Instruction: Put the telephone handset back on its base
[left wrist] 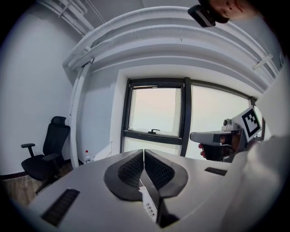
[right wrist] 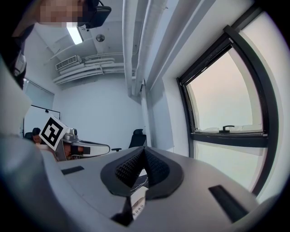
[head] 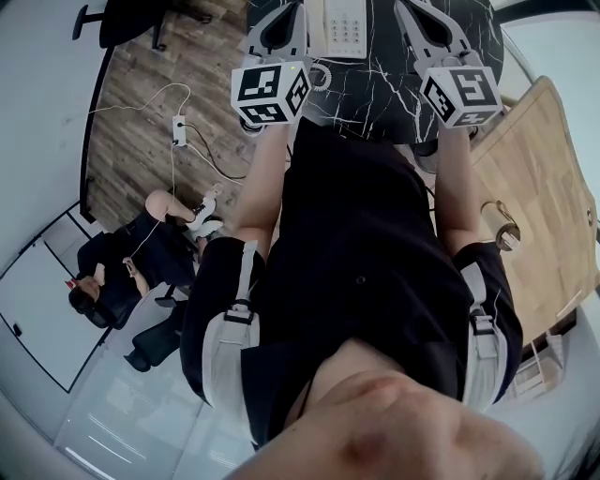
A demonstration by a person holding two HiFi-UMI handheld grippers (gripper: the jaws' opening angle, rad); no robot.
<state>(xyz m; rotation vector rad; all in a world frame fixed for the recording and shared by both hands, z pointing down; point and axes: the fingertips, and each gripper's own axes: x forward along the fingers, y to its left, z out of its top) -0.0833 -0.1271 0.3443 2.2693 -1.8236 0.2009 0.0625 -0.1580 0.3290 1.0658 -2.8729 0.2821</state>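
Observation:
A white telephone (head: 344,28) with a grey keypad lies on the black marble table (head: 375,84) at the top of the head view. Its coiled cord (head: 322,77) curls beside it. I cannot make out the handset. My left gripper (head: 281,23) is held over the table just left of the phone, and my right gripper (head: 427,28) just right of it. In the left gripper view the left gripper (left wrist: 144,151) is shut with nothing between its pads. The right gripper (right wrist: 144,148) is shut and empty too. A sliver of the phone (left wrist: 149,209) shows below the jaws.
A light wooden table (head: 539,187) stands at the right. A person (head: 122,272) sits on a chair at the lower left, on the floor side. A power strip (head: 178,129) with cables lies on the wooden floor. A black office chair (left wrist: 45,154) stands by the window wall.

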